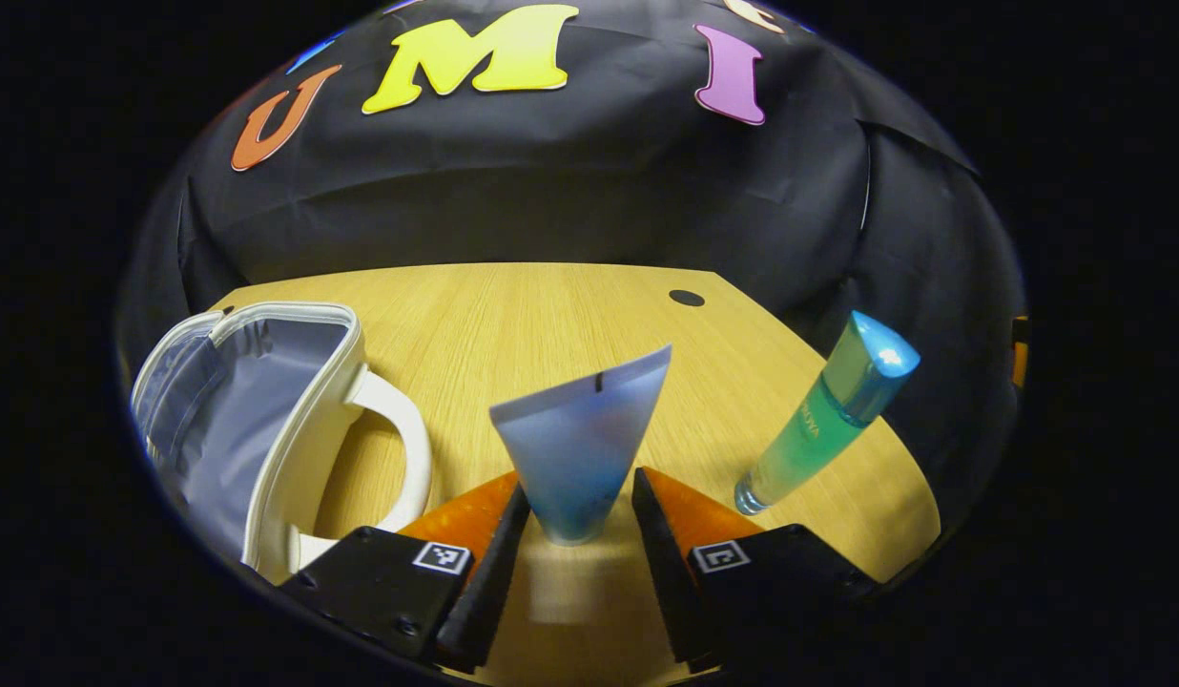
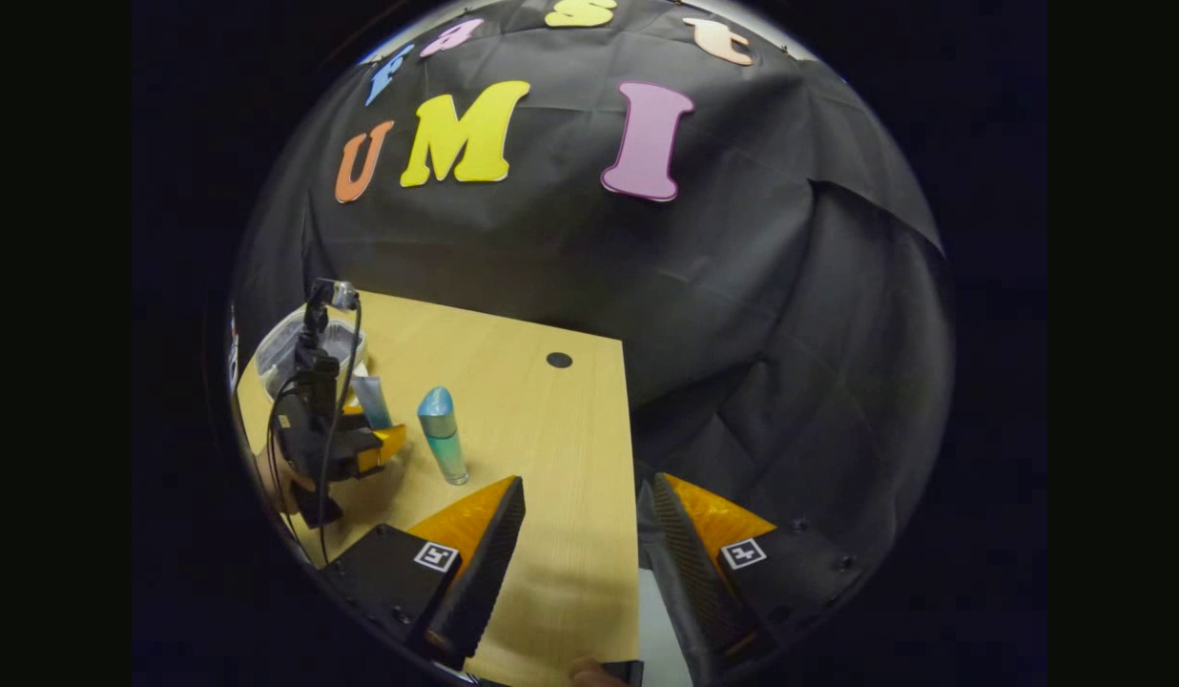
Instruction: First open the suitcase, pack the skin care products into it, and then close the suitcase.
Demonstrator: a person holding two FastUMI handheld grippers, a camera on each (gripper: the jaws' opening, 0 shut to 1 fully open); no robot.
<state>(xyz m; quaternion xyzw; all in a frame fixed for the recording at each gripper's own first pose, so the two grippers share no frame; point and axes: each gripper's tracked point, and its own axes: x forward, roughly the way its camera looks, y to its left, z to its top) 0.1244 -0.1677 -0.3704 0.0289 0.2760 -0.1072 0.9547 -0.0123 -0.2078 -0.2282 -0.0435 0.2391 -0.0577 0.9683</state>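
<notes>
Suitcase (image 1: 265,429), white with a pale lining, lies open near the desk's (image 1: 513,315) left edge, its handle (image 1: 403,448) toward the middle. My left tool (image 1: 575,520) is clenched on a pale blue tube (image 1: 585,439), both fingers (image 1: 499,563) pressing its lower end, the flat crimped end pointing up and away. A green bottle (image 1: 823,420) with a blue cap stands toward the right edge, apart from the tube. My right tool (image 2: 580,534) hangs released over the desk's near right corner, nothing between its fingers (image 2: 480,563).
</notes>
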